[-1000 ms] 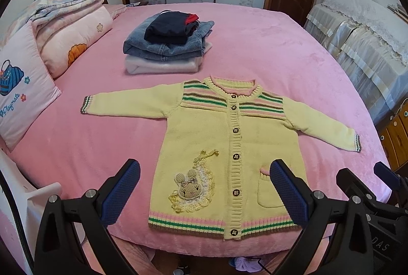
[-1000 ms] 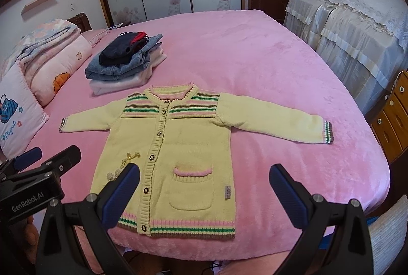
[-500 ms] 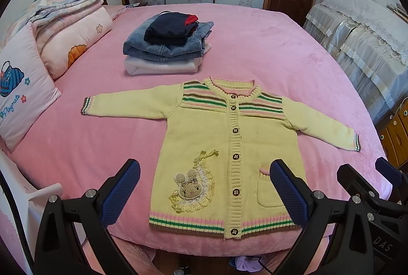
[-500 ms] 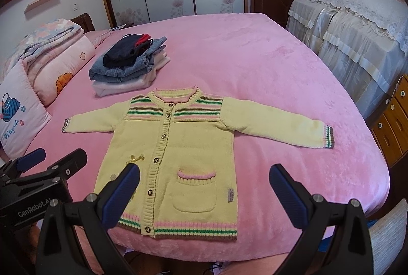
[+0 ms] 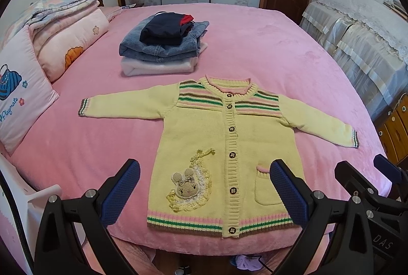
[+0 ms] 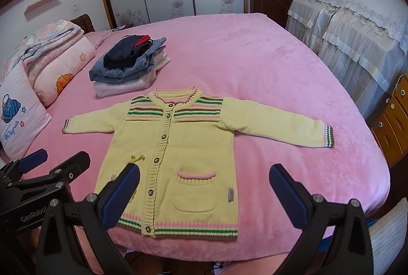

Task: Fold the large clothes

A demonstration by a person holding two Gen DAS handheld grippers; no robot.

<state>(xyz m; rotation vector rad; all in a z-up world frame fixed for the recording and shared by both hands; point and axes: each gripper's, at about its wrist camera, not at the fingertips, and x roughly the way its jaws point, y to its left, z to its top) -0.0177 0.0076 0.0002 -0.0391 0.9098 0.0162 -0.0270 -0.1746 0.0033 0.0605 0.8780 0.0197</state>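
Observation:
A yellow knitted cardigan with pink, green and brown stripes lies flat and buttoned on the pink bed, both sleeves spread out, hem at the near edge. A rabbit patch sits on its front. My left gripper hovers open above the hem, holding nothing. My right gripper hangs open over the pocket side, empty too. Each gripper shows at the edge of the other's view.
A stack of folded clothes lies behind the cardigan. Pillows and a folded quilt line the left side. Covered furniture and wooden drawers stand to the right. A white stool stands at the near left.
Both grippers have drifted slightly back and up from the bed; the cardigan sits a little farther off in the right wrist view. Nothing was grasped.

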